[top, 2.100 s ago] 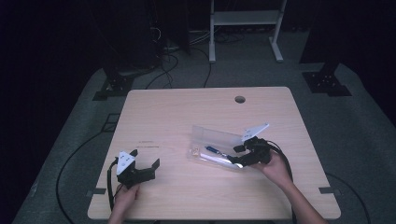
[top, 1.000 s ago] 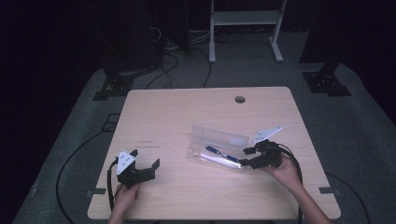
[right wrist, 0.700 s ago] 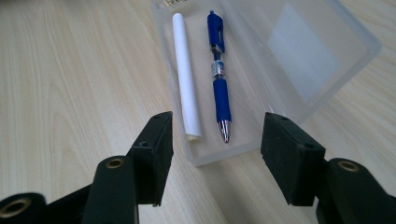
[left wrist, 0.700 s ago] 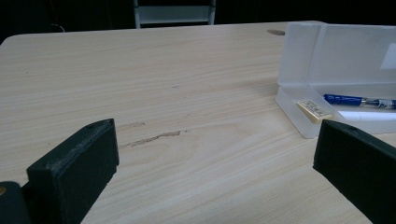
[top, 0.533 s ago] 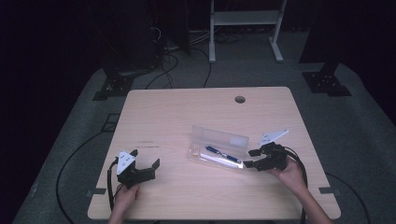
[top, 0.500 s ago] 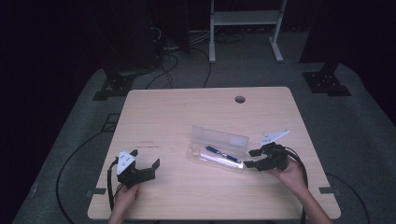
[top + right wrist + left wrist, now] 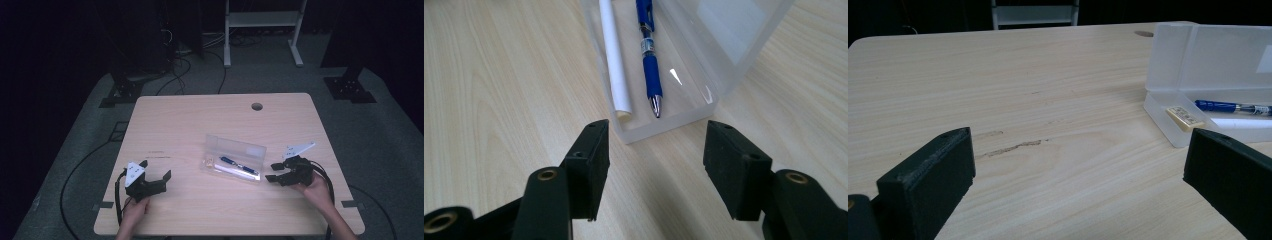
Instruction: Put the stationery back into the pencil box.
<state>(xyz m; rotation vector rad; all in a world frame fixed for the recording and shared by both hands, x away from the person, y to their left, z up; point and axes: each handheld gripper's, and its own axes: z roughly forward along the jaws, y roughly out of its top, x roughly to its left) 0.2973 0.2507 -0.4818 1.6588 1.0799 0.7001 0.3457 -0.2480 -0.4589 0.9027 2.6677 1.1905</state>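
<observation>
Black right gripper (image 7: pixel 276 172) low, jaws apart, facing clear case (image 7: pixel 235 157)

My left gripper (image 7: pixel 155 179) rests low near the front left, its jaws spread wide and holding nothing, my left hand (image 7: pixel 134 210) behind it. My right gripper (image 7: pixel 273 171) sits at the right, jaws parted and empty, gripped by my right hand (image 7: pixel 314 186).

Dim room, one lit table

A pale wooden table (image 7: pixel 190 120) stands on grey carpet (image 7: pixel 385 150); black cables (image 7: pixel 180 70) and a white metal stand (image 7: pixel 262 20) sit behind.
</observation>
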